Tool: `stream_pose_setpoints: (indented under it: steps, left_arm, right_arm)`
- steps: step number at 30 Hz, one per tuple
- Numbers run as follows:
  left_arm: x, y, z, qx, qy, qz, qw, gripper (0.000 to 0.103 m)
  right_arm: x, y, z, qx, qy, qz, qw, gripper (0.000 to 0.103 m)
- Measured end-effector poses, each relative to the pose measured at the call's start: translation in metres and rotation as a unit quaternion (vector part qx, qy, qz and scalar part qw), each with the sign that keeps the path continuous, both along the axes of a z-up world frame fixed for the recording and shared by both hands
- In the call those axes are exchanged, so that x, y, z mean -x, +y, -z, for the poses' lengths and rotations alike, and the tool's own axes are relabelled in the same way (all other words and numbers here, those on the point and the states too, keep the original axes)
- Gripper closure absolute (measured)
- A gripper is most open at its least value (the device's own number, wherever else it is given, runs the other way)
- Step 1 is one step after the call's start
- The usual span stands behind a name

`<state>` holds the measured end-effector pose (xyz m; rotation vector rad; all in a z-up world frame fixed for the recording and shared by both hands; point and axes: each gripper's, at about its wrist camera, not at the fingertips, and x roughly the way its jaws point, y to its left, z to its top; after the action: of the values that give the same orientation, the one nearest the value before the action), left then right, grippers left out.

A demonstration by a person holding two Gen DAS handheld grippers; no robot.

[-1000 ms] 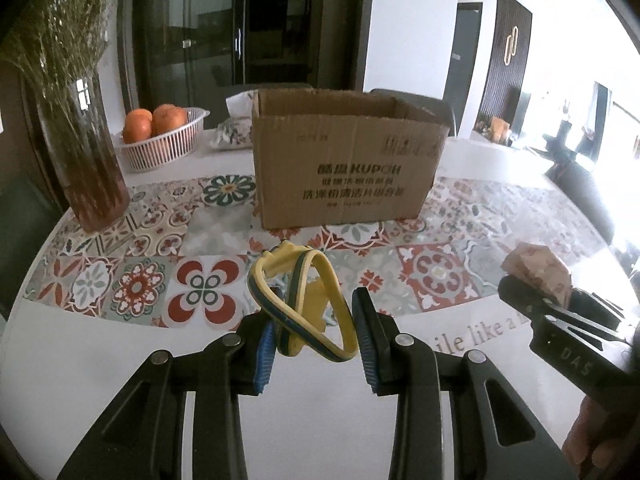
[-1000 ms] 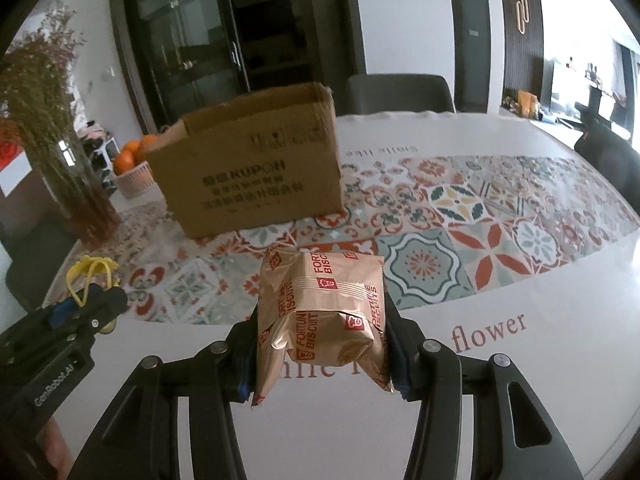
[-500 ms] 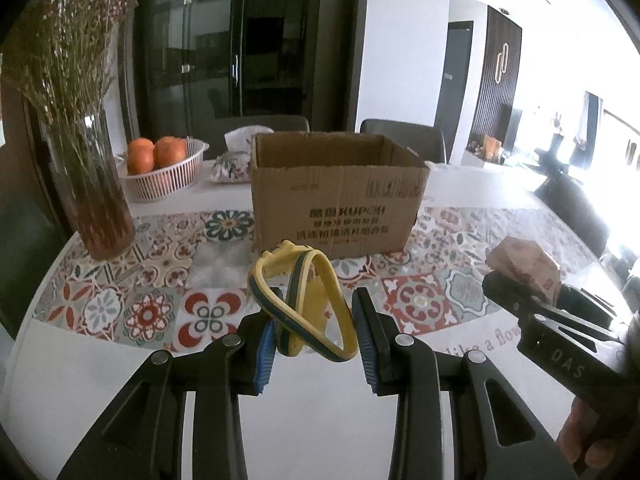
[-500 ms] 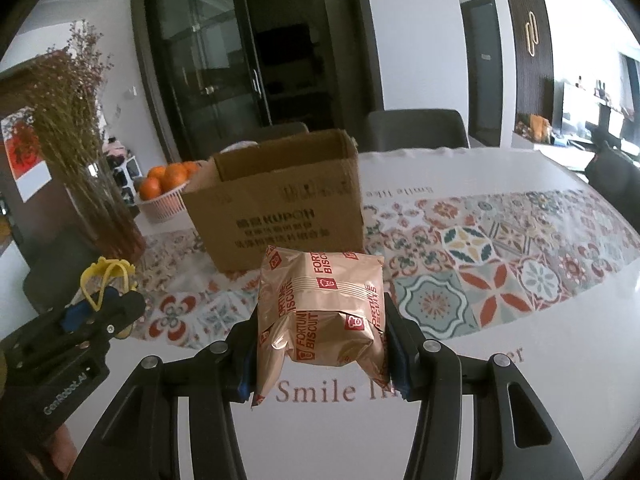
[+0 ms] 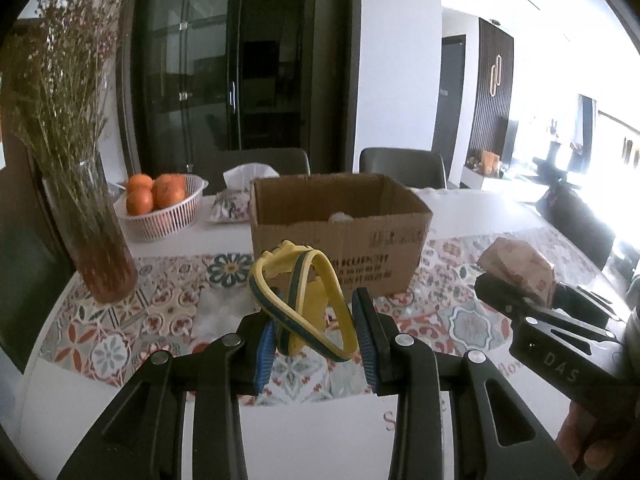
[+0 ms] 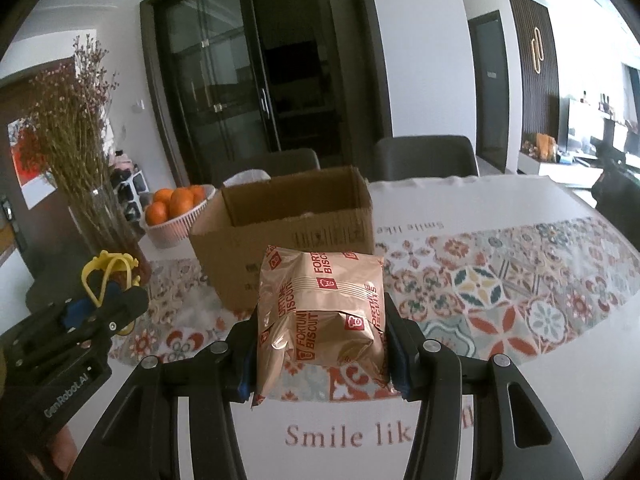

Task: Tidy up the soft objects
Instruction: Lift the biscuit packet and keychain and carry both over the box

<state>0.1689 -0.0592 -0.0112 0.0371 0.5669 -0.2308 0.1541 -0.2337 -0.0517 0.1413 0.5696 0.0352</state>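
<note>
My left gripper (image 5: pixel 316 334) is shut on a yellow and dark green soft strap toy (image 5: pixel 302 300), held above the table in front of an open cardboard box (image 5: pixel 336 232). My right gripper (image 6: pixel 320 340) is shut on a gold biscuit bag (image 6: pixel 320 312), also held in the air before the box (image 6: pixel 288 232). Each gripper shows in the other's view: the right with the bag (image 5: pixel 516 272) at right, the left with the toy (image 6: pixel 108 280) at left. Something pale lies inside the box (image 5: pixel 340 216).
A glass vase of dried flowers (image 5: pixel 92 240) stands at the left. A white basket of oranges (image 5: pixel 160 208) and a tissue pack (image 5: pixel 236 200) sit behind the box. A patterned runner (image 6: pixel 520 280) covers the table. Chairs (image 5: pixel 404 168) stand beyond.
Both grippers have risen with their loads, so the box's open top and inside now show. The grips have not changed.
</note>
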Motion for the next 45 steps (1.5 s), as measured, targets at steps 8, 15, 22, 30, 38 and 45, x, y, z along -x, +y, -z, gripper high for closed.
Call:
stream_pose_setpoints:
  steps: [8, 15, 22, 30, 38, 45]
  left_arm:
    - [-0.019, 0.000, -0.013, 0.000, -0.020, -0.002, 0.9998, 0.068]
    - [-0.038, 0.000, -0.020, 0.013, -0.021, 0.010, 0.9997, 0.068]
    - [-0.063, -0.001, -0.028, 0.026, -0.024, 0.013, 0.9993, 0.068]
    - [-0.088, -0.002, -0.041, 0.032, -0.033, 0.014, 0.9989, 0.068]
    - [-0.115, -0.009, -0.044, 0.011, -0.034, 0.022, 0.9991, 0.068]
    - [-0.142, -0.011, -0.045, 0.000, -0.026, 0.025, 0.9994, 0.068]
  right_arm:
    - [-0.021, 0.004, -0.014, 0.009, -0.019, -0.006, 1.000, 0.051]
    - [-0.038, 0.005, -0.022, 0.011, -0.029, -0.012, 0.999, 0.051]
    - [-0.060, 0.006, -0.034, 0.015, -0.046, -0.016, 0.999, 0.051]
    - [-0.084, 0.004, -0.047, 0.015, -0.063, -0.017, 0.998, 0.051]
    - [-0.115, 0.000, -0.052, 0.016, -0.058, -0.020, 0.998, 0.051]
    - [-0.145, 0.000, -0.055, 0.021, -0.042, -0.035, 0.998, 0.051]
